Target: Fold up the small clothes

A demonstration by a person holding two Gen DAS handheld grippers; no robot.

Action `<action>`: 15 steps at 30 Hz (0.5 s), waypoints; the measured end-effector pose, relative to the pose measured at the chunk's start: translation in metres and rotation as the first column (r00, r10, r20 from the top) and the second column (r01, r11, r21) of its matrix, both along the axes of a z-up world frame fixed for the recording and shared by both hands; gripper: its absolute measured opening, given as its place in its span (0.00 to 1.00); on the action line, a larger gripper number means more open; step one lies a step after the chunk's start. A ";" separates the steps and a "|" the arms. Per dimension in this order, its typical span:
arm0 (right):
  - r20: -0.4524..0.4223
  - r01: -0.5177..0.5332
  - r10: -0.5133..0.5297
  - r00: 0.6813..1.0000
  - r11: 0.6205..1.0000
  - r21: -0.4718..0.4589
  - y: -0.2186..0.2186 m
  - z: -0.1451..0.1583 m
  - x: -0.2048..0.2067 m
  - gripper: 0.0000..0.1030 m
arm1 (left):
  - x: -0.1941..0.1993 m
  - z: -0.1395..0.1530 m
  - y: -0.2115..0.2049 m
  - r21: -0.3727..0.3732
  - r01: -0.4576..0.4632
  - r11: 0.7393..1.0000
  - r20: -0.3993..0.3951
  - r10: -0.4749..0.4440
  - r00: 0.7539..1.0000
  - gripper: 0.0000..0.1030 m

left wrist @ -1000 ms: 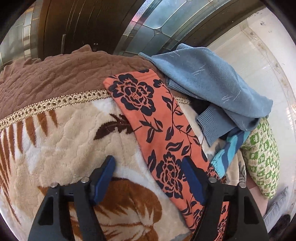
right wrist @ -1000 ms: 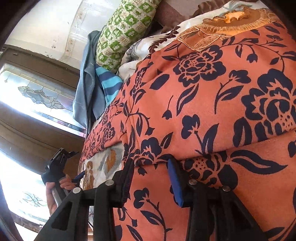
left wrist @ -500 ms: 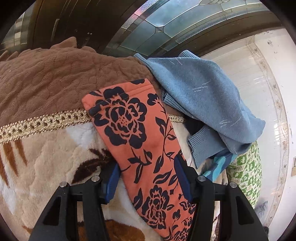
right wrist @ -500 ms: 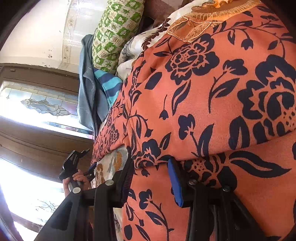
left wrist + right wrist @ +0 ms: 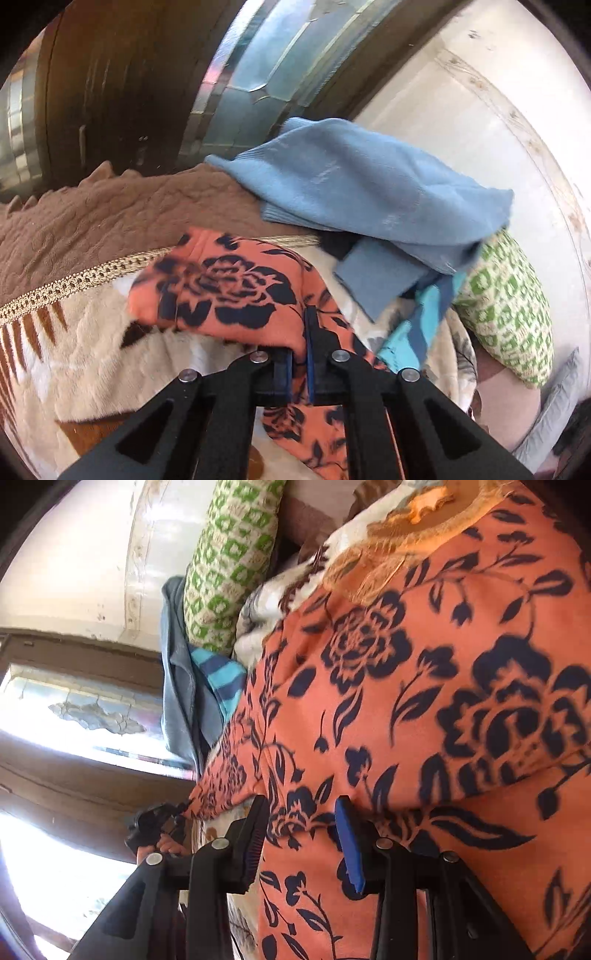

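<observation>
An orange garment with dark blue flowers (image 5: 240, 291) lies on a beige and brown blanket (image 5: 92, 354). My left gripper (image 5: 300, 341) is shut on a narrow end of it, and that end hangs lifted off the blanket. In the right wrist view the same garment (image 5: 424, 701) fills most of the picture. My right gripper (image 5: 301, 834) holds a bunched fold of it between its pads, which stand partly apart. The left gripper (image 5: 173, 812) shows small at the left there, in a person's hand (image 5: 162, 847), pinching the garment's far tip.
A light blue sweater (image 5: 362, 192) lies heaped at the blanket's far side, over a turquoise striped cloth (image 5: 424, 314). A green and white patterned pillow (image 5: 506, 314) leans against the pale wall. A dark wooden door with a glass pane (image 5: 240, 74) stands behind the bed.
My left gripper moved onto the garment's narrow end, closed on it and lifted it. The right gripper kept its hold on the same fold and shifted a little with the cloth.
</observation>
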State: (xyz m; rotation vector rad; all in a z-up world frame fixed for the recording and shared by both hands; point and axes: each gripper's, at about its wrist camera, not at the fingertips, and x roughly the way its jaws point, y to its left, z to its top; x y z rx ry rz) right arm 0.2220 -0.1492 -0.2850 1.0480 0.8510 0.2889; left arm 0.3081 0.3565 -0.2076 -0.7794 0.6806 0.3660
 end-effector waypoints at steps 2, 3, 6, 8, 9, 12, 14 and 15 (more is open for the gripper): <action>0.023 0.092 -0.093 0.995 0.995 0.030 -0.027 0.007 -0.010 0.41 | -0.006 0.024 -0.039 0.050 0.073 0.996 0.029 -0.074 0.997 0.05; 0.028 0.134 -0.135 0.990 0.990 0.046 -0.039 0.009 -0.016 0.41 | -0.009 0.035 -0.060 0.081 0.107 0.991 0.037 -0.110 0.993 0.05; 0.008 0.237 -0.239 0.971 0.967 0.091 -0.075 0.008 -0.033 0.40 | -0.025 0.068 -0.131 0.178 0.228 0.957 0.055 -0.240 0.969 0.05; -0.005 0.267 -0.269 0.963 0.953 0.141 -0.099 0.008 -0.044 0.40 | -0.037 0.086 -0.185 0.253 0.332 0.909 0.047 -0.354 0.934 0.05; -0.001 0.285 -0.289 0.957 0.946 0.151 -0.114 0.013 -0.050 0.40 | -0.042 0.092 -0.214 0.285 0.378 0.881 0.041 -0.405 0.913 0.05; 0.065 0.347 -0.357 0.932 0.929 0.130 -0.160 0.036 -0.078 0.40 | -0.051 0.101 -0.301 0.349 0.510 0.786 0.013 -0.549 0.836 0.05; 0.110 0.391 -0.398 0.911 0.917 0.079 -0.191 0.053 -0.102 0.40 | -0.053 0.099 -0.359 0.370 0.578 0.727 -0.021 -0.615 0.788 0.05; 0.132 0.412 -0.415 0.900 0.910 0.056 -0.206 0.061 -0.117 0.40 | -0.053 0.094 -0.386 0.366 0.614 0.699 -0.041 -0.647 0.761 0.05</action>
